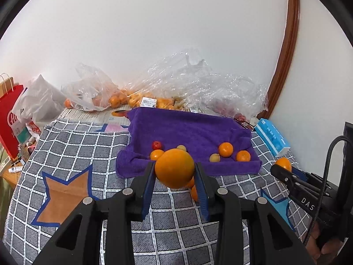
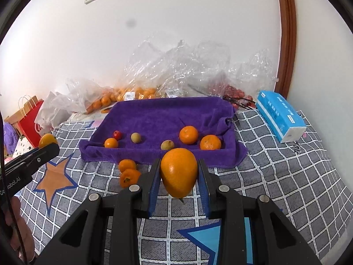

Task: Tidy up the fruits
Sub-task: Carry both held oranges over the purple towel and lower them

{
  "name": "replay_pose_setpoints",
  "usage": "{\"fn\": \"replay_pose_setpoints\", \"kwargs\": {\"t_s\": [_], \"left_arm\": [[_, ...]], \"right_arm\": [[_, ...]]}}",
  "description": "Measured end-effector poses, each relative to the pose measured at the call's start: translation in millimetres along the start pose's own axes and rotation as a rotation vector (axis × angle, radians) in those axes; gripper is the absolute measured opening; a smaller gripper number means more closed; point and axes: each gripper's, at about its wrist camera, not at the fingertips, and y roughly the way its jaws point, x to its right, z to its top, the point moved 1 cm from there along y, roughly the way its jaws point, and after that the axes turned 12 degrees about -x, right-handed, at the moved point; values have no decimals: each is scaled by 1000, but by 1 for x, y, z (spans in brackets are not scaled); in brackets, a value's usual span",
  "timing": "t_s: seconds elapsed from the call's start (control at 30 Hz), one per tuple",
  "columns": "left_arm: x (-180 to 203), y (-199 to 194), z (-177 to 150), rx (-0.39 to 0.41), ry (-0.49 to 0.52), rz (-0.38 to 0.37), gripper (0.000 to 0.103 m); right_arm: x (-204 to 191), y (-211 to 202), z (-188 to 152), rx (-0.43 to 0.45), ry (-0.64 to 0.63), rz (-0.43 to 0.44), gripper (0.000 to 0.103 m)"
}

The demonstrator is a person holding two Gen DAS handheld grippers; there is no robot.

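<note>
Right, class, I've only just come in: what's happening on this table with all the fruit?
A person is sorting fruit with two handheld grippers. The left gripper is shut on a round orange, and the right gripper is shut on another orange fruit, both held above the checked cloth. Six small fruits already lie on the purple towel, while two mandarins wait on the cloth just in front of it.
</note>
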Motion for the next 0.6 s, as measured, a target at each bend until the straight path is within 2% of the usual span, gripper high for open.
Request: {"fn": "replay_pose_setpoints", "kwargs": {"t_s": [0.6], "left_arm": [[2, 1, 19, -6, 1, -4, 34]], "right_arm": [[-2, -4, 18, 9, -10, 9, 32]]}}
